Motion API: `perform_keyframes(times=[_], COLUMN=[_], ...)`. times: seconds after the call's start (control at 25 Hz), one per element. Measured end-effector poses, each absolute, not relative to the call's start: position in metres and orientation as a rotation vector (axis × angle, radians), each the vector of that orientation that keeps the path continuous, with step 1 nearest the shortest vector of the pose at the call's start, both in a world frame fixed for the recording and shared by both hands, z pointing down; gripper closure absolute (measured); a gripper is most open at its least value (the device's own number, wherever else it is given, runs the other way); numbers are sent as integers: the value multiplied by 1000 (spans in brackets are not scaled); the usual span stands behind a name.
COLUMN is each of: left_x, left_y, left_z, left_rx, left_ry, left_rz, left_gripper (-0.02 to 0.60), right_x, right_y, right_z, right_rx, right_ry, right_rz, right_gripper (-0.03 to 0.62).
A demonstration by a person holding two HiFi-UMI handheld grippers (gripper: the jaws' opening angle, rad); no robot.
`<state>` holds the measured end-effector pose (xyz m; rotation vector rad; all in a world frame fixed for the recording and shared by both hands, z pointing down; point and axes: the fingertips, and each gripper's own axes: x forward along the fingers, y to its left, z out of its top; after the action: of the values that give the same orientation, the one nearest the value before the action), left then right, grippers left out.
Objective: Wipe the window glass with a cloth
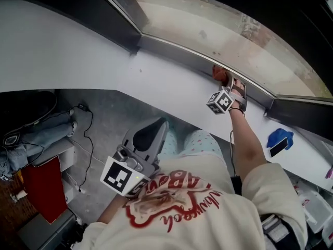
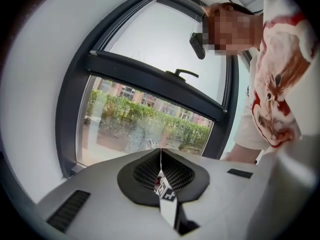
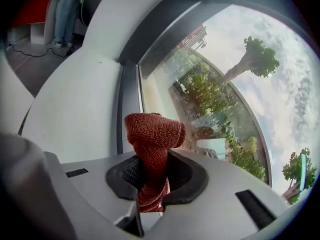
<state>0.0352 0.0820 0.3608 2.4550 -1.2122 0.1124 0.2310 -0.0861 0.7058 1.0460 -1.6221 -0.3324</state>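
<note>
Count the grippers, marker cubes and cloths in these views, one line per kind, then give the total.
Grippers: 2 (left gripper, right gripper)
Marker cubes: 2 (left marker cube, right marker cube)
Cloths: 1 (red cloth)
Total: 5

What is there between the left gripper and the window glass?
Head view: only the white ledge and the dark frame lie between the left gripper and the window glass; the right gripper holds the red cloth farther right.
</note>
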Motion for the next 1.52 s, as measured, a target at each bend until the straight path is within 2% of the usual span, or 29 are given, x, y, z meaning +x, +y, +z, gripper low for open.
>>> perform_keyframes(times=[0.32, 0.52, 0.64, 0.84, 1.04, 1.16, 1.52], left_x=[107, 124, 124, 75, -16, -47, -17], left_y=[92, 92, 92, 80, 43, 23, 18], left_z=[306, 289, 288, 281, 293, 303, 319], left_rx=[2638, 2715, 2758, 2867, 2877, 2848, 2717], left_ry=[-1023, -832, -686, -480, -471, -497, -552], left_rz=[-76, -120, -115, -100, 13, 88, 31], left_gripper=[560, 560, 560, 560, 560, 560, 560], right_x=[215, 208, 197, 171, 158, 156, 152], right_y=[-77, -85, -92, -114, -137, -153, -158], right_z=[502, 371, 323, 289, 280, 274, 279], right_rx=[1179, 1357, 1431, 1477, 1515, 1519, 1509], right_ry=[-1706, -1654, -1602, -1460, -1261, -1187, -1227], right_rz=[-703, -871, -939, -1009, -1031, -1026, -1115], right_gripper=[513, 514, 514, 514, 514, 514, 519])
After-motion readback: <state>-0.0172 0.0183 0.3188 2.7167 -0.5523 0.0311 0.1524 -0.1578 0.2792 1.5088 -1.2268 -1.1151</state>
